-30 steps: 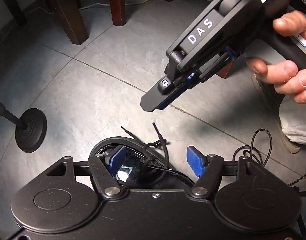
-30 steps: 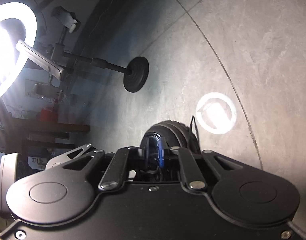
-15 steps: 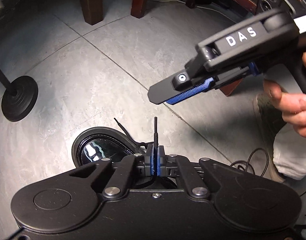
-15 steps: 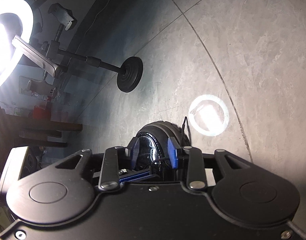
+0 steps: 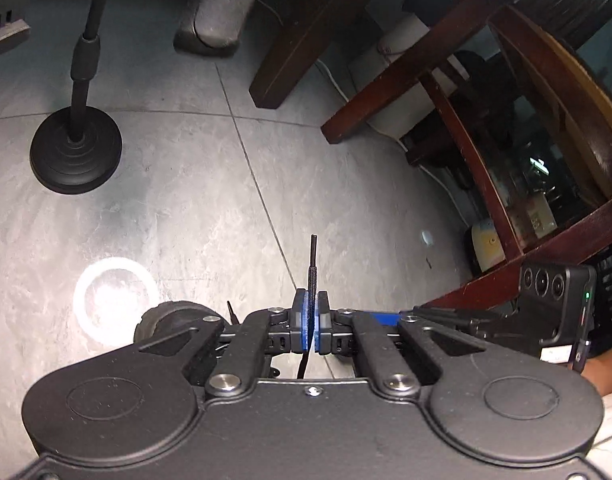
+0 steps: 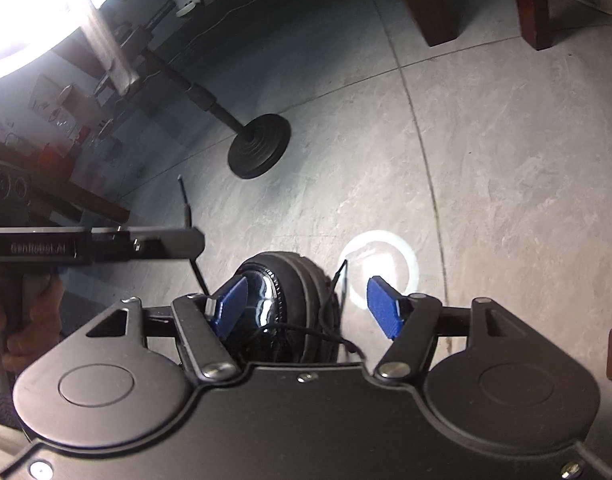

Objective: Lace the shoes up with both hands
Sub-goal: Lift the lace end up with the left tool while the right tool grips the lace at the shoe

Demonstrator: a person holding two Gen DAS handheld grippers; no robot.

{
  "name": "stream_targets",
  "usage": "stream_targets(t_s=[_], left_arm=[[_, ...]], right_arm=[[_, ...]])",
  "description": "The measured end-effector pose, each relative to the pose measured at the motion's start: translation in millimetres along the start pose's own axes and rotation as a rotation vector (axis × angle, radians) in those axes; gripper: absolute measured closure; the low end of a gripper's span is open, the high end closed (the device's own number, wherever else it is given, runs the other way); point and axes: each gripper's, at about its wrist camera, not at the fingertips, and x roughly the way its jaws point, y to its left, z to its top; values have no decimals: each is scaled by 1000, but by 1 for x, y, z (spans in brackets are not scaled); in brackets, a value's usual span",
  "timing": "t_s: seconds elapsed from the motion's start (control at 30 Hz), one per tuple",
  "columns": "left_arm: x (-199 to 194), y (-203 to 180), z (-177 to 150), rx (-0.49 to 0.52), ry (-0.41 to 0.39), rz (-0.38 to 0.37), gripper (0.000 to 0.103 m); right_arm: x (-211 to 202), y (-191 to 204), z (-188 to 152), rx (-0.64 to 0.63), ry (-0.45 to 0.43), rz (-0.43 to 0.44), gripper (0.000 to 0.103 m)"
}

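— Holding what?
— My left hand-held gripper [image 5: 310,320] pinches one lace end [image 5: 312,264]; the right hand-held gripper [image 6: 310,308] gapes over the shoe [image 6: 281,296] on the floor [image 6: 486,160].
— Finished?
— Laces look loose; I cannot judge more.

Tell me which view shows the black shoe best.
The right wrist view: the shoe, its glossy toe and loose laces lie between the open right gripper fingers. The left wrist view shows only a sliver of its edge behind the left gripper.
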Motion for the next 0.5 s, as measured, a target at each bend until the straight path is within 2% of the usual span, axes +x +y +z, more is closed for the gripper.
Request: stream_targets(t_s=[0.13, 0.3, 0.33, 0.37, 0.43, 0.5], left_arm=[[-4, -10, 8, 18, -30, -39, 100], [-10, -23, 11, 47, -71, -59, 100], [-10, -24, 11, 50, -72, -59, 100], [-10, -25, 11, 51, -78, -54, 100], [-11, -24, 9, 44, -86, -56, 100], [-13, -24, 8, 44, -102, -60, 100]], right_arm=[[2, 28, -2, -150, -6, 75, 32], [8, 36, 2, -164, -28, 102, 34], [9, 38, 3, -166, -33, 107, 51], [10, 40, 4, -169, -37, 112, 74], [9, 36, 8, -154, -43, 115, 99], [6, 35, 10, -156, -63, 117, 100]])
